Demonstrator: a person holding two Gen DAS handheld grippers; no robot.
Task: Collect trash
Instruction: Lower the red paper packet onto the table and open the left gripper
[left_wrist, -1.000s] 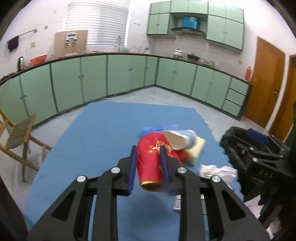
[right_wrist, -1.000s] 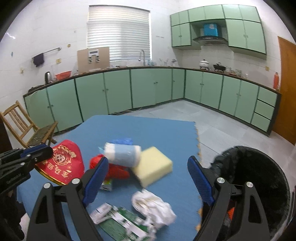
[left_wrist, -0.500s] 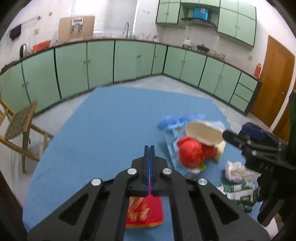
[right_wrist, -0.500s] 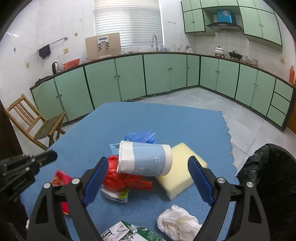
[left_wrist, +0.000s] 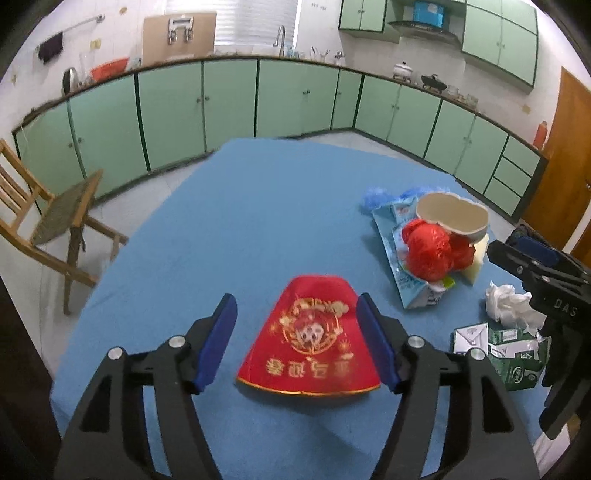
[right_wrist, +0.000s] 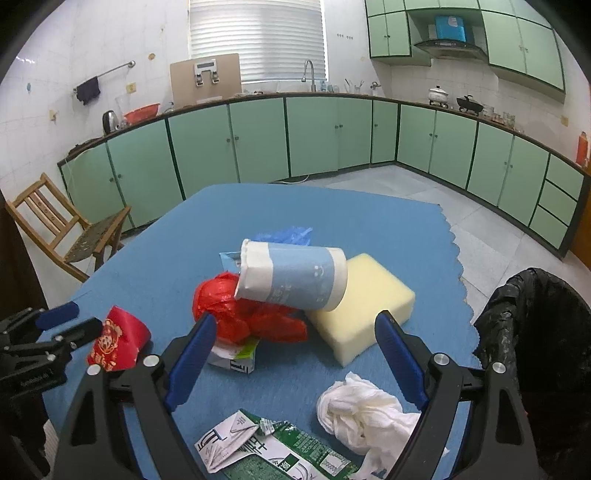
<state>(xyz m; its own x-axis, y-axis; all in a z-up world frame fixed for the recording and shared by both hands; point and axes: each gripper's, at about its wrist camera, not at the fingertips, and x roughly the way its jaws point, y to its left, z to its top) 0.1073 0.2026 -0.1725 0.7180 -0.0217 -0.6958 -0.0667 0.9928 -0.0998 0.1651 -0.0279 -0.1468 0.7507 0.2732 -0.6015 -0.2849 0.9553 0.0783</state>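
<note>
Progress: by my reading, collecting has barely begun; every piece in view lies on the blue worktop (right_wrist: 369, 229), and what the black-lined bin (right_wrist: 535, 332) at the right edge already holds cannot be seen.
Left gripper (left_wrist: 297, 341): jaws spread wide and gripping nothing, hovering low over the near-left part of the worktop.
Red paper bag (left_wrist: 312, 343): lies flat between the left jaws, its broad gold-edged end toward the camera; it sits nearer the right finger, though contact cannot be judged.
Red plastic bag (right_wrist: 243, 314): crumpled in the middle pile, on a small carton.
Paper cup (right_wrist: 291, 275): on its side atop the red plastic and the sponge, mouth to the left.
Yellow sponge (right_wrist: 369, 299): right of the cup, just beyond the right finger's tip.
Right gripper (right_wrist: 293, 360): jaws spread wide, empty, aimed at the pile; bare worktop between the fingers.
Green carton (right_wrist: 273, 448): flattened, at the near edge under the gripper.
White tissue (right_wrist: 360, 411): crumpled, near the inside of the right finger.
Left to do: all listed pieces, plus a blue plastic scrap (right_wrist: 284, 234) behind the cup.
</note>
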